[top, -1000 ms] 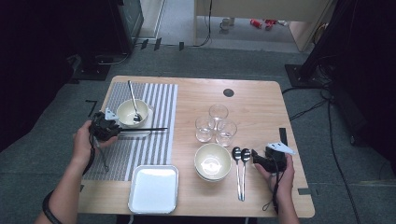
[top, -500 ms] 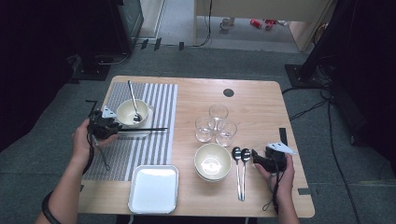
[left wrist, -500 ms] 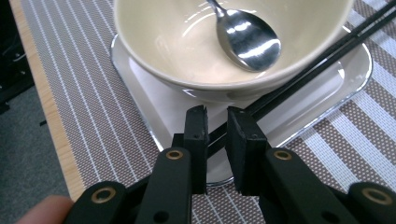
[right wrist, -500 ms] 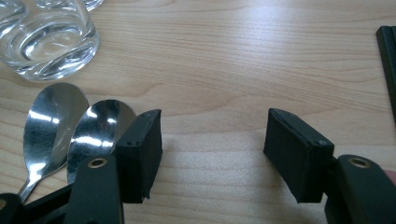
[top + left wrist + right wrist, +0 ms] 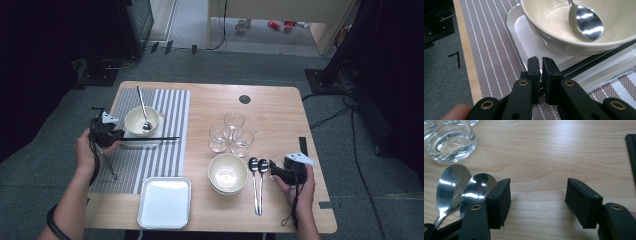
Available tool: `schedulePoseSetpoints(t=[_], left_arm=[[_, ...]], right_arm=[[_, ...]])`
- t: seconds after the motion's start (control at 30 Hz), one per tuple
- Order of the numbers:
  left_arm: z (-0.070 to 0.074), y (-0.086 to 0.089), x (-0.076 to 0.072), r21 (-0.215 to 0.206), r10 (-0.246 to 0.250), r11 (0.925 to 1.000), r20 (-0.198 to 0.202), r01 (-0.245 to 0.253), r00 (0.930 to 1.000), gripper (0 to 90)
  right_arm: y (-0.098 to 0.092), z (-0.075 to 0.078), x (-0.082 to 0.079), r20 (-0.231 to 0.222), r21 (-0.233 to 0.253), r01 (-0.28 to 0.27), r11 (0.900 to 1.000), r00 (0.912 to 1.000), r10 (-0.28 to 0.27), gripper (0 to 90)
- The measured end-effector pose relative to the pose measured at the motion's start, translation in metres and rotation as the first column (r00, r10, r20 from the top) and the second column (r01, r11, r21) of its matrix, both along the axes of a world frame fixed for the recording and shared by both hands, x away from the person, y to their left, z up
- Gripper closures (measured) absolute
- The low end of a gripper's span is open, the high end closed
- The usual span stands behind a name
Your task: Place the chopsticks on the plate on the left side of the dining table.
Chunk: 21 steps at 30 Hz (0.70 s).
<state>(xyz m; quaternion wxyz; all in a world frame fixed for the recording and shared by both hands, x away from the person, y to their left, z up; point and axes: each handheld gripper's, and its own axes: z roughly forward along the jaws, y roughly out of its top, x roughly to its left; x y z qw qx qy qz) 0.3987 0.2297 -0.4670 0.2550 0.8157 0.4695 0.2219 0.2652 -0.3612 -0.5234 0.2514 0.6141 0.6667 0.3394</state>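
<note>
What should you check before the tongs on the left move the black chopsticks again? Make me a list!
1. Left tongs closed on the chopsticks: ok, jaws nearly together around the black sticks.
2. Chopsticks lying across the small tray in front of the bowl: ok.
3. Spoon resting inside that bowl, out of the way: ok.
4. Both chopsticks caught, not just one: cannot tell, the jaws hide the ends.
5. Right tongs open and holding nothing: ok, bare table between the jaws.
6. Right tongs clear of the two spoons: not ok, one jaw sits right beside a spoon's bowl.
</note>
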Motion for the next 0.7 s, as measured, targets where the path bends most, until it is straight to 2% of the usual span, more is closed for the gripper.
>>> schedulePoseSetpoints(t=[0.3, 0.47, 0.5, 0.7], left_arm=[[-0.0044, -0.0010, 0.0004, 0.004, -0.011, 0.9999, -0.018, 0.011, 0.9998, 84.9], [-0.0045, -0.0001, 0.0006, 0.009, 0.000, 1.0000, -0.003, 0.000, 1.0000, 84.3], [-0.0067, -0.0003, 0.0015, 0.010, -0.004, 0.9999, -0.014, 0.005, 0.9999, 83.9], [-0.0107, -0.0005, -0.0004, 0.006, -0.009, 0.9999, -0.024, 0.009, 0.9997, 84.1]], right_arm=[[-0.0003, 0.0000, 0.0000, 0.000, 0.001, -0.001, 1.000, 1.0000, 0.001, 37.1], [-0.0002, 0.0000, 0.0000, 0.000, 0.000, -0.001, 1.000, 1.0000, 0.001, 37.2], [-0.0002, 0.0000, 0.0000, 0.000, 0.000, -0.001, 1.000, 1.0000, 0.001, 37.2], [-0.0003, 0.0000, 0.0000, 0.001, 0.001, 0.000, 1.000, 1.0000, 0.000, 37.2]])
